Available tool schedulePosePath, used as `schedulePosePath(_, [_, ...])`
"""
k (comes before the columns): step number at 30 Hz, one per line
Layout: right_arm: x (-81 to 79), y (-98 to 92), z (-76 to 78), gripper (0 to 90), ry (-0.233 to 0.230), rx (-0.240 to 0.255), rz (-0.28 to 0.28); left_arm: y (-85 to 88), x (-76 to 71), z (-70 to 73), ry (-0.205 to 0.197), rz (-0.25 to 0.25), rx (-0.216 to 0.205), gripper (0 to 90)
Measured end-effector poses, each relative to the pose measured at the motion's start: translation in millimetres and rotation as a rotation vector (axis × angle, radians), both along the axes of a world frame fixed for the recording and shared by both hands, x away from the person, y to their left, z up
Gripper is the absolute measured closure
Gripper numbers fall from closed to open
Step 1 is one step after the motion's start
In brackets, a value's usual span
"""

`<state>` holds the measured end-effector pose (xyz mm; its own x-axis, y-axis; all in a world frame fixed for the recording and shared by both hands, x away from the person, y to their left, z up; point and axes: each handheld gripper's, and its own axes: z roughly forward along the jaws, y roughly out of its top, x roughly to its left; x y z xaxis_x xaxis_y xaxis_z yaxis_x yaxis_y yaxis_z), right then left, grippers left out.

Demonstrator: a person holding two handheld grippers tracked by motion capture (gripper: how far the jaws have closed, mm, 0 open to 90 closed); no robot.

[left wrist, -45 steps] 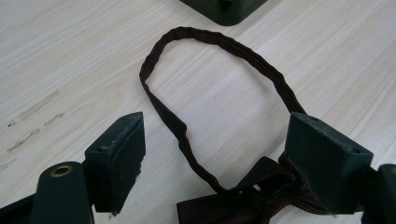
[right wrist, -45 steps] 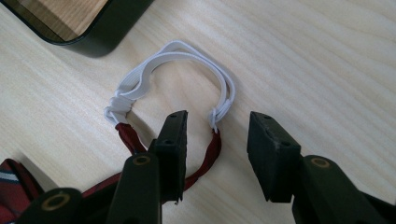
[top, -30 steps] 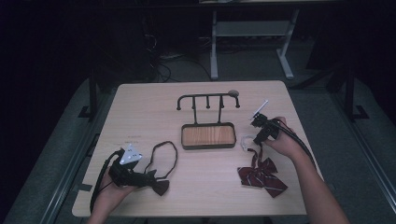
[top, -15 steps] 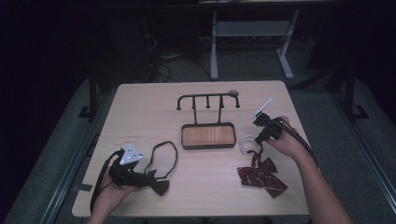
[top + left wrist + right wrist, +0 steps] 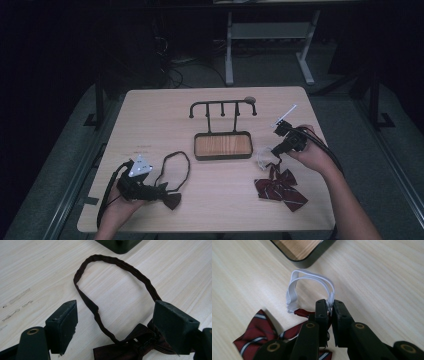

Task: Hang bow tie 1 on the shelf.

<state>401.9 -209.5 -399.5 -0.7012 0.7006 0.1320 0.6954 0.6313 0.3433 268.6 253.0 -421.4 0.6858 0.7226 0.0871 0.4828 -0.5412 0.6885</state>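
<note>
A dark brown bow tie [image 5: 170, 199] with a long strap loop [image 5: 176, 159] lies at the table's front left. My left gripper [image 5: 156, 192] rests over it, open, with the knot [image 5: 125, 350] low between the jaws and the strap [image 5: 120, 263] arching ahead. At the right lies a red striped bow tie [image 5: 280, 187]. My right gripper [image 5: 273, 151] is shut on its white elastic strap [image 5: 312, 276], which stands up as a small loop above the red tie [image 5: 254, 337]; the pinch shows at the jaw tips [image 5: 329, 303].
A dark stand with a wooden tray base [image 5: 222, 146] and a rail of pegs [image 5: 222, 104] stands mid-table, its corner [image 5: 309, 255] just beyond the white loop. Table edges lie close to both hands at the front.
My right hand has risen a little with the white strap pinched, pulling the loop up off the table. The left hand and the brown tie have stayed put.
</note>
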Motion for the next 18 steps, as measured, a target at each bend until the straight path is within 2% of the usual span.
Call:
schedulePosePath(2, [-0.8, -0.9, 2.2, 83.1, 0.001, 0.001, 0.004, -0.3, -0.1, 0.0, -0.001, -0.001, 0.0, 20.8])
schedulePosePath(6, [-6.7, -3.8, 17.0, 83.1, -0.02, 0.035, 0.015, -0.7, -0.4, -0.6, 0.003, 0.0, -0.001, 20.7])
schedulePosePath(18, [-15.7, -2.5, 44.3, 83.1, -0.05, 0.061, 0.054, 1.1, -0.1, -1.0, 0.005, 0.004, 0.001, 20.8])
